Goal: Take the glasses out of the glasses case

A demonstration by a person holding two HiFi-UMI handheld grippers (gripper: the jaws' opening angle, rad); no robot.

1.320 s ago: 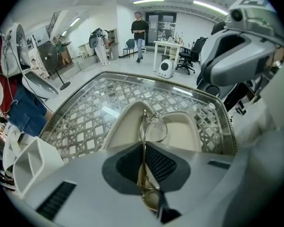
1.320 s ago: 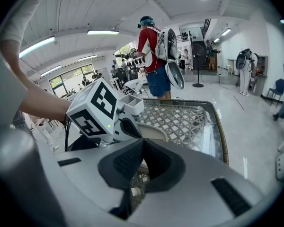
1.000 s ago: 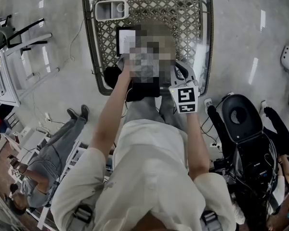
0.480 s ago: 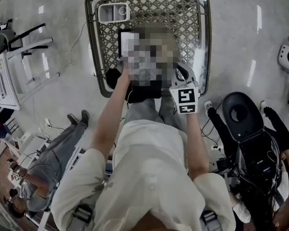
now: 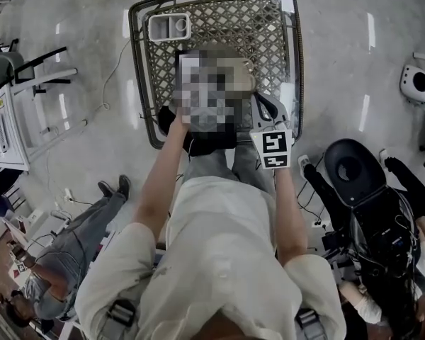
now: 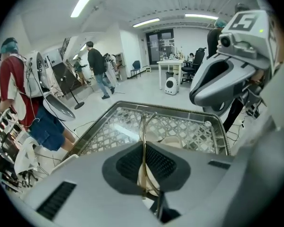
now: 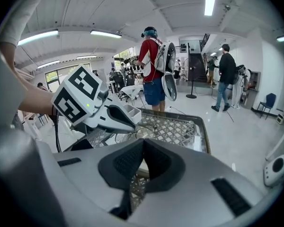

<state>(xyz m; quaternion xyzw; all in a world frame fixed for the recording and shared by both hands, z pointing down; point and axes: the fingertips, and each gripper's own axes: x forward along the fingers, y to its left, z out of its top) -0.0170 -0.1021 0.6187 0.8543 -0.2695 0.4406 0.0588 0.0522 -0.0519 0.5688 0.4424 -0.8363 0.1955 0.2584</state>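
Note:
My left gripper (image 6: 143, 143) is shut on a thin gold-wire pair of glasses (image 6: 143, 124), which stands edge-on out of the jaws above the lattice table (image 6: 109, 126). A cream glasses case (image 6: 173, 138) lies on the table just beyond. In the right gripper view the left gripper (image 7: 109, 117) holds the glasses (image 7: 144, 132) over the table. My right gripper (image 7: 144, 141) is shut with nothing visible between its pads, raised beside the left one. In the head view a mosaic patch hides the jaws; the right gripper's marker cube (image 5: 273, 149) and the edge of the case (image 5: 244, 73) show.
A white two-compartment tray (image 5: 168, 27) sits at the table's far left corner. The table has a dark metal rim (image 5: 138, 69). Cables, a black round-topped stand (image 5: 350, 170) and a seated person (image 5: 78, 225) lie around it. People stand further off (image 7: 154, 70).
The head view has drifted a little, so the table sits lower and smaller. Both arms hold the same pose over the table's near edge.

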